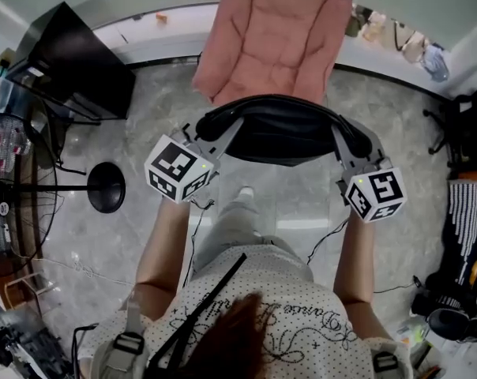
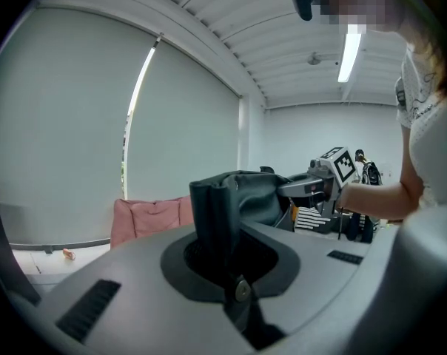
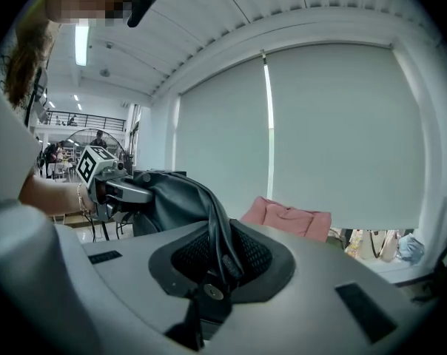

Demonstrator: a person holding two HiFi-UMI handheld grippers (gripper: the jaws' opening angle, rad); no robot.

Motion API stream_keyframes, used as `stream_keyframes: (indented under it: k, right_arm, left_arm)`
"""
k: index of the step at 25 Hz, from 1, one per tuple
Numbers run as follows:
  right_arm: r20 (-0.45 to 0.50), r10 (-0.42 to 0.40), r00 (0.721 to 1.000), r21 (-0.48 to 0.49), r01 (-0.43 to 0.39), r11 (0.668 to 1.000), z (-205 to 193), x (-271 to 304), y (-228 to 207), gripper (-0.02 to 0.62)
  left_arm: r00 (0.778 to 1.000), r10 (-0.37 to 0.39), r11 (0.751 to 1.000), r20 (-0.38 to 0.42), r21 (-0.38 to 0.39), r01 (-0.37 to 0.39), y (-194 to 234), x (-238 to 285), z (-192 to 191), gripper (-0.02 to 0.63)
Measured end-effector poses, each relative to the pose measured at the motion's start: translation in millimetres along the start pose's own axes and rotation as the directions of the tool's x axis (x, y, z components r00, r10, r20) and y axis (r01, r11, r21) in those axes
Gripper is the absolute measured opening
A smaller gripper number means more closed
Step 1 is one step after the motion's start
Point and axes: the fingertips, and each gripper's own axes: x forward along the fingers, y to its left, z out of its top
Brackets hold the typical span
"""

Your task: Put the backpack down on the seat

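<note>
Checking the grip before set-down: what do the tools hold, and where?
Both hold the backpack: left tool pinches its left end, right tool its right end.

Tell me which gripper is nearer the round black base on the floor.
The left gripper, shut on the black backpack: the round base lies beside its marker cube, while the right gripper grips the far end.

Black table (image 1: 73, 61) at upper left, round black fan base (image 1: 106, 186) on grey marble floor (image 1: 396, 125)
</note>
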Motion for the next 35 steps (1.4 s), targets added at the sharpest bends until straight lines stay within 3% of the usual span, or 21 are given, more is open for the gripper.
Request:
stream_keyframes:
  k: [8,17,26,35]
  right_arm:
    - [0.018,-0.027,0.999,0.003,0.027,1.000,21,69,-33,0.061]
    - [0.032,-0.028,0.999,0.011,0.028,1.000,32,99,-65,0.061]
    - [0.027,0.052,0.998,0.012,-0.052,0.999,31,136,-120,0.061]
    - [0.058,0.166,0.984,-0.034,-0.164,0.986,59,186,-200,0.062]
  left_arm:
    - [1.000,-0.017,0.999,0.010,0.028,0.017,72,34,15,0.023]
    - [1.000,-0.003,0.999,0.002,0.034,0.003,101,65,28,0.023]
    - [0.997,0.070,0.998,-0.018,0.006,-0.070,125,115,34,0.023]
    - [0.985,0.174,0.985,-0.010,-0.011,-0.174,161,180,67,0.023]
